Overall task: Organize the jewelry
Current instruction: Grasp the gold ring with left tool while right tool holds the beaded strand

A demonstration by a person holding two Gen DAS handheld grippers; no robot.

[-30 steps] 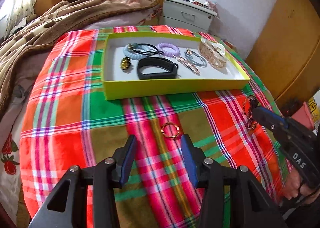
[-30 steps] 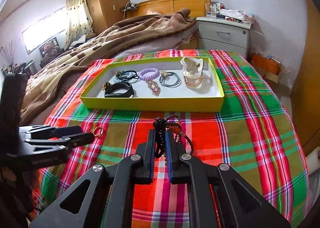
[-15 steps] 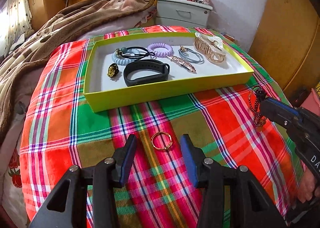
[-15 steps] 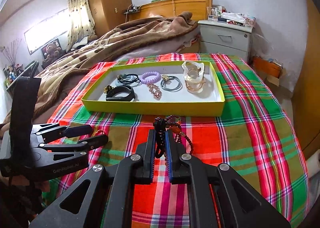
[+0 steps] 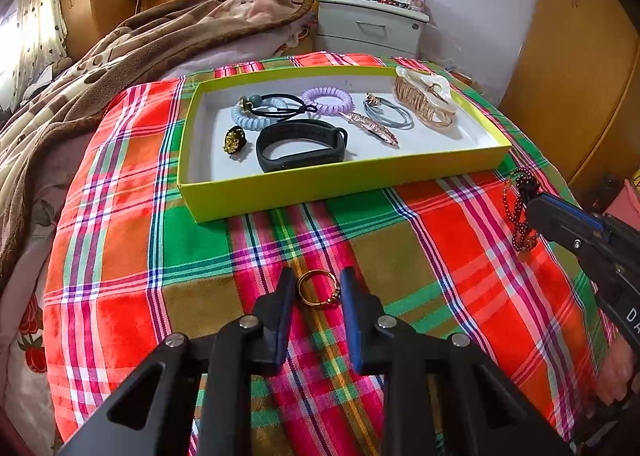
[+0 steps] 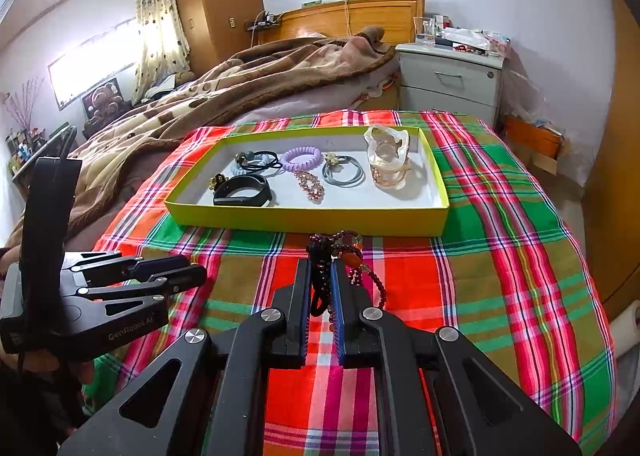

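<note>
A gold ring [image 5: 318, 290] lies on the plaid cloth [image 5: 120, 236], right between the blue pads of my left gripper [image 5: 316, 280]. Its jaws are closing and both pads meet the ring's sides. My right gripper [image 6: 321, 270] is shut on a string of dark red beads [image 6: 354, 256], which dangles from its tips [image 5: 520, 224] at the right. Beyond both stands the yellow-green tray [image 5: 340, 180], holding a black wristband [image 5: 302, 144], coil hair ties [image 5: 328, 98], a hair clip and a pearly claw clip [image 5: 424, 96]. The left gripper [image 6: 198, 276] also shows at the left of the right wrist view.
A brown blanket [image 5: 120, 56] is heaped behind and to the left of the cloth. A grey nightstand [image 6: 452, 76] stands at the back by the wooden headboard. A wooden wardrobe [image 5: 580, 76] lines the right side. The cloth drops away at the bed's edges.
My left gripper's jaws have narrowed from wide apart to the ring's width, and the ring now sits between them instead of ahead of them. The right gripper and its beads have stayed put.
</note>
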